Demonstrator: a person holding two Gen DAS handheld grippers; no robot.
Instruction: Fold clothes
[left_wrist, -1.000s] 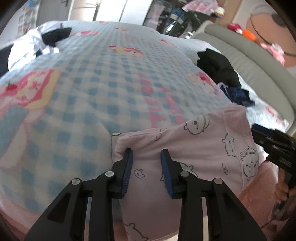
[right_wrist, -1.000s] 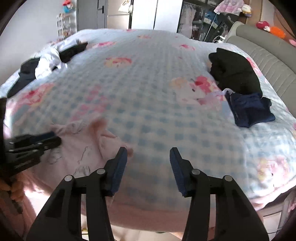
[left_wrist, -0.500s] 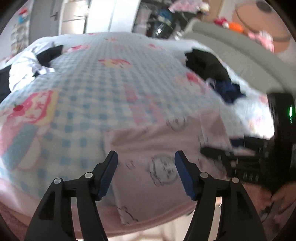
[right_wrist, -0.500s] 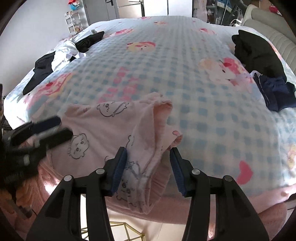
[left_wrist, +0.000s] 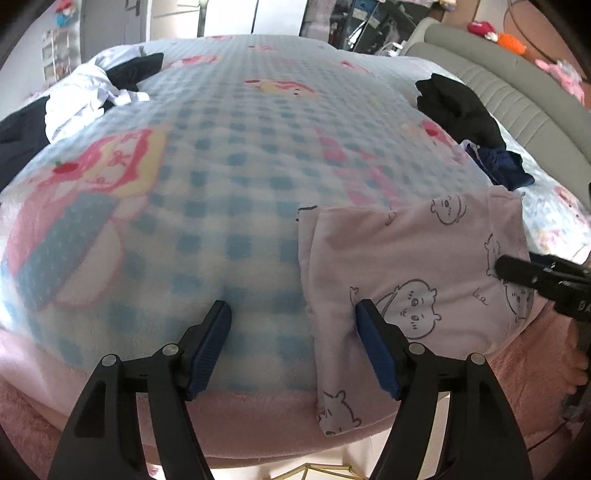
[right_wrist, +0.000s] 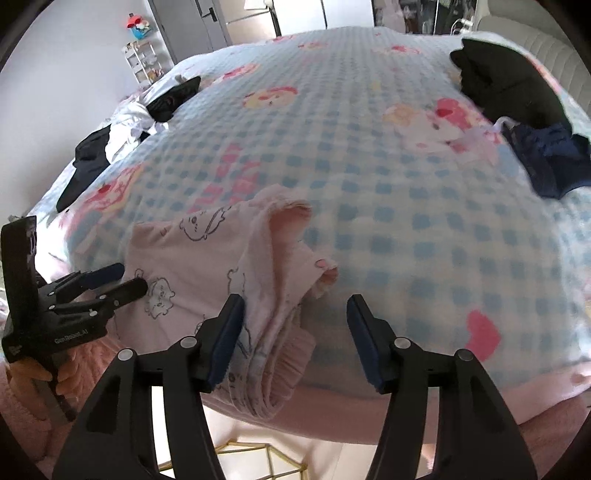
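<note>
Left claw: the left gripper stands wide with nothing pinched; its jaws have just been opening, and one pad sits over the left edge of the pink garment while the other is over bare blanket.
Right claw: the right gripper is fairly wide too, jaws just opened further, straddling the garment's bunched right edge without pressing it.
Change: a second ago the left pads were close together on the cloth; now it lies free.
Meaning: probably a fold just laid down and released, with a fresh grip to come.
Garment: near edge of the bed, on the checked blanket, partly hanging over.
Count: two claws; one pink garment; one black-and-white heap far left; one black pile and one navy piece far right.
</note>
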